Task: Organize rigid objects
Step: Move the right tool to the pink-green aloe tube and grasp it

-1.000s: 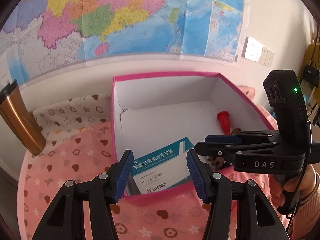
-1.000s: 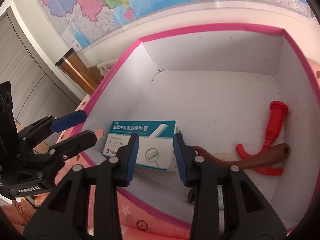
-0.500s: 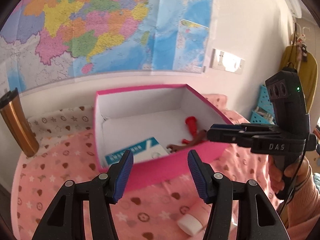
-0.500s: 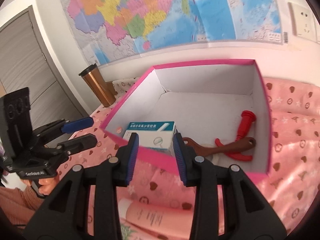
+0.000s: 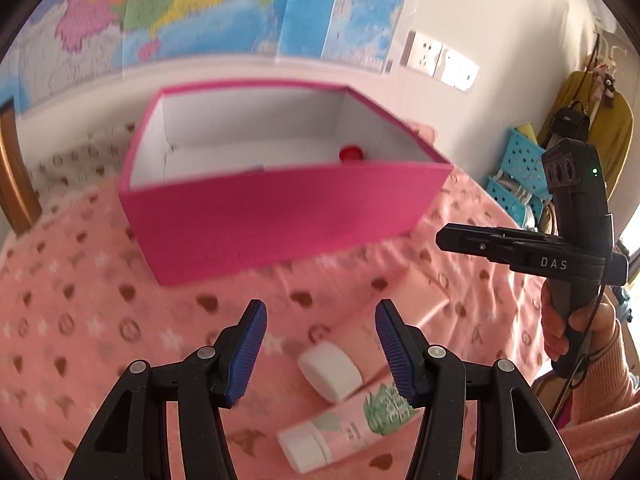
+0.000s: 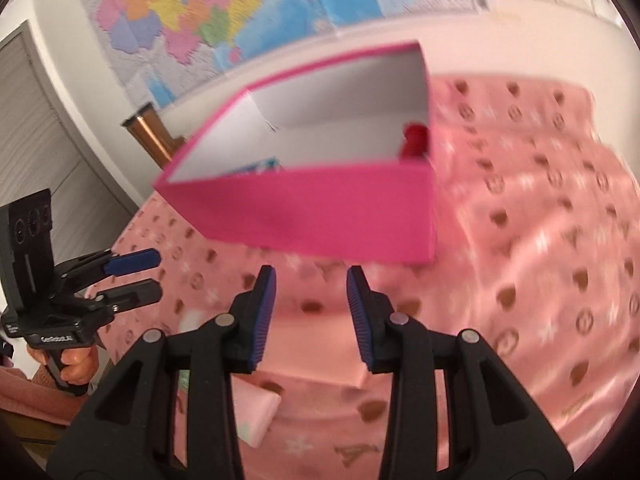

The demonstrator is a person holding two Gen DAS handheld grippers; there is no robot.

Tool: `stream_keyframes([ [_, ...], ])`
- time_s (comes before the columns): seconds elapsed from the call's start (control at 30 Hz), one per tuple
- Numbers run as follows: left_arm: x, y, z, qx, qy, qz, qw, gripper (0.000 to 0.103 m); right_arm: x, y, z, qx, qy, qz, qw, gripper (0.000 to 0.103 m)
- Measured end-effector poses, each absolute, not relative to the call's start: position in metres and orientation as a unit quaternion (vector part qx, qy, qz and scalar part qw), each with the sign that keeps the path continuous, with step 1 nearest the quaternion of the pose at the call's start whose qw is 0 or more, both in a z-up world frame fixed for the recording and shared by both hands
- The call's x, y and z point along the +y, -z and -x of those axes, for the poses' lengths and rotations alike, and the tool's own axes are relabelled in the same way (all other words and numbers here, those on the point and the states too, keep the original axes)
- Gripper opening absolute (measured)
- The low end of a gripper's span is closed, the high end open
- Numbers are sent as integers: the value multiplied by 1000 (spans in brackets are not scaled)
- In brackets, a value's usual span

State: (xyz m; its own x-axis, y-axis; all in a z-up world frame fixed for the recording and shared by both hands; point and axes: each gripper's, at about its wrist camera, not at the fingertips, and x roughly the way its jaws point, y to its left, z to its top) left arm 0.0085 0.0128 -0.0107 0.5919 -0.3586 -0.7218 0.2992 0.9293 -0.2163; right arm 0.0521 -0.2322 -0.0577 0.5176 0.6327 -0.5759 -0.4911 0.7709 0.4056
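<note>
The left gripper point(image 5: 318, 340), jaws apart and empty, hangs just above a pink plastic tube with a white cap point(image 5: 348, 426). It looks light and slick; grip its stiffer capped end. The right gripper point(image 6: 311, 316) is empty too, narrowly parted.

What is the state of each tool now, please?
Left tool: open, holding nothing.
Right tool: open, holding nothing.

Objects counted around one pink box point(image 5: 280, 216)

Two pink tubes point(image 5: 344, 428) with white caps are seen before the box; one red piece point(image 5: 351, 153) is counted inside.
</note>
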Motion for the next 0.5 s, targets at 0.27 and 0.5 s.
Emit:
stream_keyframes([
  [0.27,8,28,5,442,190,39,876,58,-240,87,-54,401,-311,-114,854,39],
  [0.5,4,35,11,455,194,44,868,58,-241,99,-57,412,-310,-122,848,39],
])
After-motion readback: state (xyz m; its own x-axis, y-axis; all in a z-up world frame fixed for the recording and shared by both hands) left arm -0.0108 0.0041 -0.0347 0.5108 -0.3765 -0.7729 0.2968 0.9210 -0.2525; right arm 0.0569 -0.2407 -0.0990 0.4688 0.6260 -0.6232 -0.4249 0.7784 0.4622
